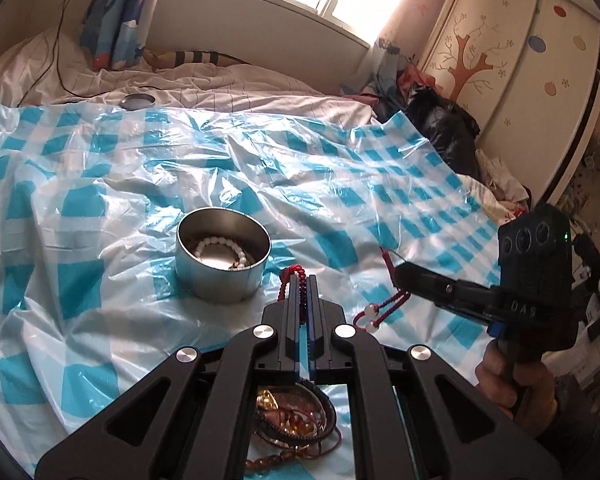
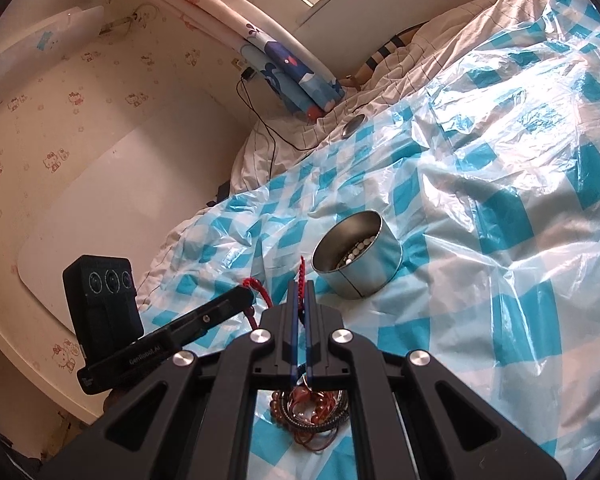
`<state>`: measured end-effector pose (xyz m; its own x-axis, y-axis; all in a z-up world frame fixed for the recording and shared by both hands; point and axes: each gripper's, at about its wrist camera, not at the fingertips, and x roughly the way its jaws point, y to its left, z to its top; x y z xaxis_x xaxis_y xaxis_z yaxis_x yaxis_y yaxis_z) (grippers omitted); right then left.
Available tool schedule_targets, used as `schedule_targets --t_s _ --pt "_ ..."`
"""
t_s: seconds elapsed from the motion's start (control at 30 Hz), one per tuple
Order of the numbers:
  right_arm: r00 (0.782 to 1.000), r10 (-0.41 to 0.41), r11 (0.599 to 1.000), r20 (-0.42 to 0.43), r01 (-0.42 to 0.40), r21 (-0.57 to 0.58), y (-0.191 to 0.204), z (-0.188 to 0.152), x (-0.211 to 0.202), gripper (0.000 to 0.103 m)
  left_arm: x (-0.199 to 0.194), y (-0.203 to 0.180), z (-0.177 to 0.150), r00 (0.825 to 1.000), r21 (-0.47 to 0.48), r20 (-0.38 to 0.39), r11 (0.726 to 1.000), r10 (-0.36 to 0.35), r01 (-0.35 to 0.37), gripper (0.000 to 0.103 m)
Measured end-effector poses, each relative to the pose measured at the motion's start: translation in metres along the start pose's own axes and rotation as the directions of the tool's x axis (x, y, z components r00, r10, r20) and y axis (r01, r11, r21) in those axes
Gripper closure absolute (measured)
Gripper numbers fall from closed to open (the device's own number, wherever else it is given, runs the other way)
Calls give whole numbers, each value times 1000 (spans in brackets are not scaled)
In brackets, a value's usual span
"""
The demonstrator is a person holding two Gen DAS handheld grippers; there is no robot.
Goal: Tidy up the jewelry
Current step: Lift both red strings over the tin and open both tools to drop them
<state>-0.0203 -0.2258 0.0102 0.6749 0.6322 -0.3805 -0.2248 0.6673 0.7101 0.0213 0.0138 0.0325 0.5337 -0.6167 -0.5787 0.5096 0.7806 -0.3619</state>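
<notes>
Tin [image 1: 223, 255]: round metal, open top, sitting on the bed's blue-checked plastic sheet [image 1: 100, 208], left of everything else. A white pearl bracelet [image 1: 220, 250] is coiled inside. I'd call it rigid and light, apt to slide or tip on that slick, rumpled film.

Left claw [image 1: 303, 280]: fingers pressed together on a red beaded cord [image 1: 285, 280], just right of the tin's wall. Beads loop out at the tips.

Red beaded cord: held off the sheet at 2 ends, 1 in each claw, strung between them. It looks limp, thin and nearly weightless, so it will sag and swing. The small beads look slippery. I'd pinch the braided stretch, not the 2 white beads [image 1: 367, 317] hanging low.

Jewelry pile [image 1: 296, 412]: amber beads, dark coiled bangles and fine wire loops tangled under the left claw's frame. Judged snag-prone, since lifting 1 piece may drag others.

Right claw [image 1: 398, 270]: fingers shut on the cord's red braided end, seen clearest in its own view [image 2: 300, 286].

In the way: the tin's rim stands between cord and bracelet, and the dangling loop could catch it. Sheet wrinkles may shift the tin.

Farther off: a lid [image 1: 138, 101] at the sheet's far edge, and a black bag [image 1: 444, 128] to the right.
</notes>
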Motion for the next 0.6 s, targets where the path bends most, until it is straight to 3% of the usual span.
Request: schedule_targets --t_s 0.6 --pt "999 42 999 5 -43 24 -5 38 38 100 33 20 40 999 -59 38 998 -18 20 101"
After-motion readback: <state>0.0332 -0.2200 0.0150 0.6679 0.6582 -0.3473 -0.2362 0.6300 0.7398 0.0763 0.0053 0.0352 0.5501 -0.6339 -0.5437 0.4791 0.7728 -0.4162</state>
